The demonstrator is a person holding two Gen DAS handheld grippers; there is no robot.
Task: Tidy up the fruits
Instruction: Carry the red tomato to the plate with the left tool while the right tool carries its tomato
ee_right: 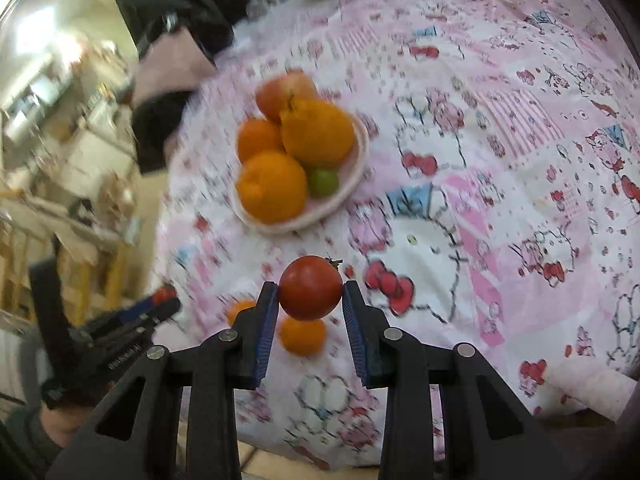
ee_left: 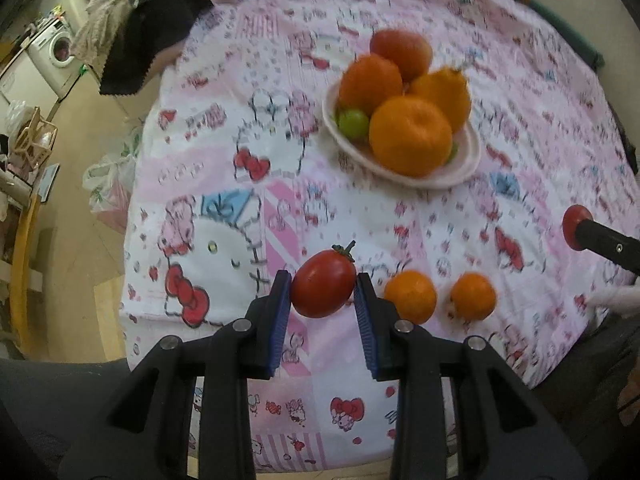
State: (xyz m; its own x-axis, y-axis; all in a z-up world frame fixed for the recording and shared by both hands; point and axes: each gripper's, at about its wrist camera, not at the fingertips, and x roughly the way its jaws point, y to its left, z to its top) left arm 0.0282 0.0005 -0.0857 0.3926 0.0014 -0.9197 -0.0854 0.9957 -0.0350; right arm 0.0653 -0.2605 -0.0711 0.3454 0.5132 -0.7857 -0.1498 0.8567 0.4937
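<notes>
Pink plate (ee_left: 468,160) already has oranges piled up; we've got a tomato (ee_left: 323,289) pinched in the left gripper (ee_left: 323,300), another (ee_right: 310,293) in the right gripper (ee_right: 310,308), two small oranges (ee_left: 410,297) left.

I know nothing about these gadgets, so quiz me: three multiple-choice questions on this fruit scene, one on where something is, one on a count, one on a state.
1. Where do the two small oranges lie?
A. on the plate
B. on the tablecloth
C. on the floor

2. How many tools hold a tomato?
A. none
B. one
C. two

3. How is the plate?
A. empty
B. heaped with fruit
C. upside down

Answers:
1 B: both small oranges rest on the tablecloth.
2 C: the left tool grips a red tomato; the right tool grips another tomato.
3 B: the plate carries large oranges piled together.
</notes>
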